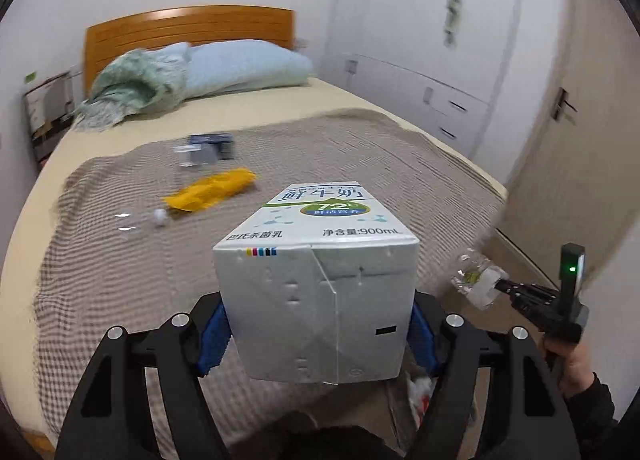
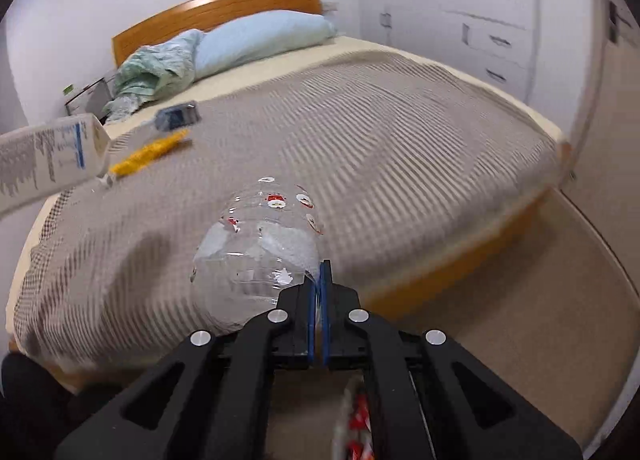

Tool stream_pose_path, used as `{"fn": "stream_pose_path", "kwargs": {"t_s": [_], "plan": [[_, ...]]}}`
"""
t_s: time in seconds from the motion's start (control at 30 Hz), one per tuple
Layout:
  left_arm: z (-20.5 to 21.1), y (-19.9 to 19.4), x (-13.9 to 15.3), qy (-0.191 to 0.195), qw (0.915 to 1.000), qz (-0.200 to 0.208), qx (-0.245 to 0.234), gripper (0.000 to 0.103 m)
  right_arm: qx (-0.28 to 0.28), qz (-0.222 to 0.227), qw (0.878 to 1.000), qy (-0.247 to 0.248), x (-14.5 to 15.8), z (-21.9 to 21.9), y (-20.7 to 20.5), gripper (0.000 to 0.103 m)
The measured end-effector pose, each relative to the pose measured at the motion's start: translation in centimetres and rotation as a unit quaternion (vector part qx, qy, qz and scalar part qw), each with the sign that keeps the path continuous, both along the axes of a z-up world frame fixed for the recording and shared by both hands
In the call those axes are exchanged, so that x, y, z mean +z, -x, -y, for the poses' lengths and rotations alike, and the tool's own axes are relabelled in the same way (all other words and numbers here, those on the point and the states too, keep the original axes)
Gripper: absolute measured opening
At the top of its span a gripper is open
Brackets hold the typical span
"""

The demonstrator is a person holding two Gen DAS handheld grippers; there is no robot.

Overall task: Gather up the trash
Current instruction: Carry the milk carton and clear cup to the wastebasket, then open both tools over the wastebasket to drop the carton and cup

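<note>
Two items held, both over the bed (image 1: 360, 147). Left view: my left gripper (image 1: 318, 334) is spread wide, pads clamping the milk carton (image 1: 316, 292); keep it level. Right view: my right gripper (image 2: 319, 300) is pinched near-flat on a thin edge of the plastic bottle (image 2: 256, 256). Weak hold, so move w/o jerks. Bin prob. below, view's poor.

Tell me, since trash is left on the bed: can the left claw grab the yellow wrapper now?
Probably not: the left claw is already shut on the milk carton, so nothing else fits, though the wrapper lies uncovered on the blanket.
</note>
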State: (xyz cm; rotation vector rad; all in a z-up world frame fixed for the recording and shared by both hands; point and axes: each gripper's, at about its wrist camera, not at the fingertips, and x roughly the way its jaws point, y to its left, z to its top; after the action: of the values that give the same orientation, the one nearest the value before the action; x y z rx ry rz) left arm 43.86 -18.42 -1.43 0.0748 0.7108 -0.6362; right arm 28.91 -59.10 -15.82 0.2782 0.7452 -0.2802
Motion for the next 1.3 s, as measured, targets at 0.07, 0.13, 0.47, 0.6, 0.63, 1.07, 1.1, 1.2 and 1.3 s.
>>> {"fn": "stream_pose_path", "kwargs": {"t_s": [0.07, 0.13, 0.47, 0.6, 0.63, 1.07, 1.1, 1.2, 1.3], "plan": [[2.9, 3.0, -0.6, -0.005, 0.9994, -0.014, -0.032, 0.07, -0.014, -0.013, 1.0, -0.015, -2.1, 1.6, 3.4, 0.002], [6.2, 5.7, -1.8, -0.016, 0.9978, -0.023, -0.061, 0.07, -0.026, -0.031, 0.999, -0.02, -4.6, 2.9, 6.6, 0.002], [18.5, 13.1, -12.9, -0.119, 0.9727, -0.103, -0.171, 0.07, -0.07, -0.206, 0.974, -0.065, -21.5, 5.9, 14.5, 0.002], [20.5, 13.0, -17.1, -0.157, 0.9606, -0.141, -0.181, 0.07, -0.058, -0.264, 0.959, -0.087, -28.2, 5.2, 11.8, 0.002], [20.7, 12.7, -18.0, -0.162, 0.9592, -0.148, -0.178, 0.07, -0.054, -0.268, 0.958, -0.09, -29.3, 5.1, 10.5, 0.002], [25.8, 12.8, -25.1, -0.223, 0.9356, -0.201, -0.186, 0.07, -0.112, -0.204, 0.959, -0.162, -31.4, 10.3, 10.4, 0.062], [26.6, 13.2, -25.8, -0.229, 0.9317, -0.205, -0.193, 0.07, -0.131, -0.19, 0.959, -0.163, -30.6, 11.1, 12.6, 0.063], [28.8, 14.0, -27.1, -0.242, 0.9253, -0.208, -0.205, 0.07, -0.17, -0.169, 0.955, -0.173, -29.4, 12.4, 17.7, 0.064], [31.7, 15.2, -27.9, -0.259, 0.9203, -0.191, -0.223, 0.07, -0.187, -0.159, 0.955, -0.169, -28.7, 12.8, 20.8, 0.064]]}}
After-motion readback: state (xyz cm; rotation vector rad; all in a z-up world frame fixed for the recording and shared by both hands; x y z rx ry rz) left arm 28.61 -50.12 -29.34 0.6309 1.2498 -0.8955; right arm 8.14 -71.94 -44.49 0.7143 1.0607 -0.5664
